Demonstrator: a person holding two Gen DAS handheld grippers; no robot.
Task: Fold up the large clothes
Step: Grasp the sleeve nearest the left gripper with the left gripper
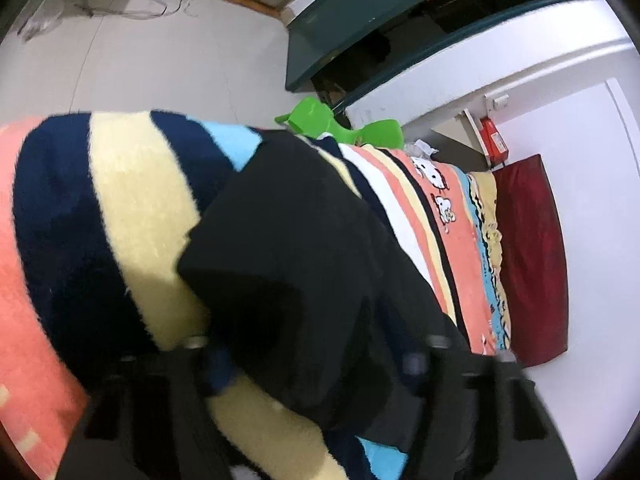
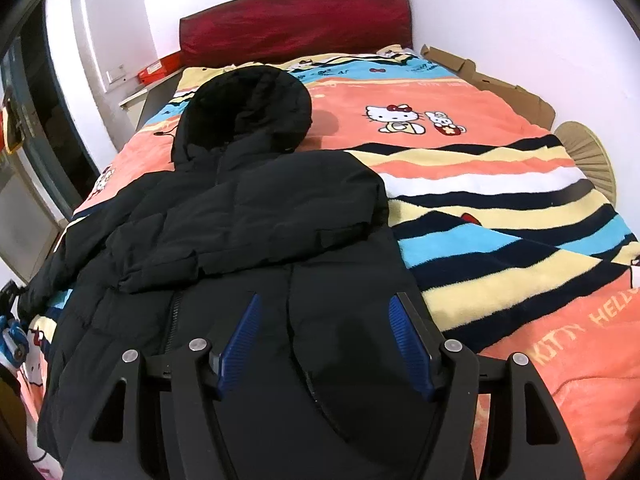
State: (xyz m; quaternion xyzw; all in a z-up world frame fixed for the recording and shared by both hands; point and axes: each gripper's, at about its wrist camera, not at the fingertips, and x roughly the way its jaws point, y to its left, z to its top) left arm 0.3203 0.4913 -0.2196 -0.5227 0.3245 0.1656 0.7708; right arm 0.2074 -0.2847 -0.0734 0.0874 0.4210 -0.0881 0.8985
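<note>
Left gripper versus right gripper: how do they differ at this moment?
The right gripper is open, both blue pads clear, hovering over the black jacket near its lower part. The left gripper has black fabric bunched between its fingers, pads mostly hidden, so open or shut is unclear. The right one faces the red headboard; the left looks across the striped blanket. Both share the same black frame.

A bed point(image 2: 500, 216) under a striped cartoon blanket point(image 2: 460, 168) — a black hooded jacket point(image 2: 240, 216) sprawls along its left side, hood toward the red headboard point(image 2: 296, 24) — flattened cardboard point(image 2: 504, 84) along the right edge.
</note>
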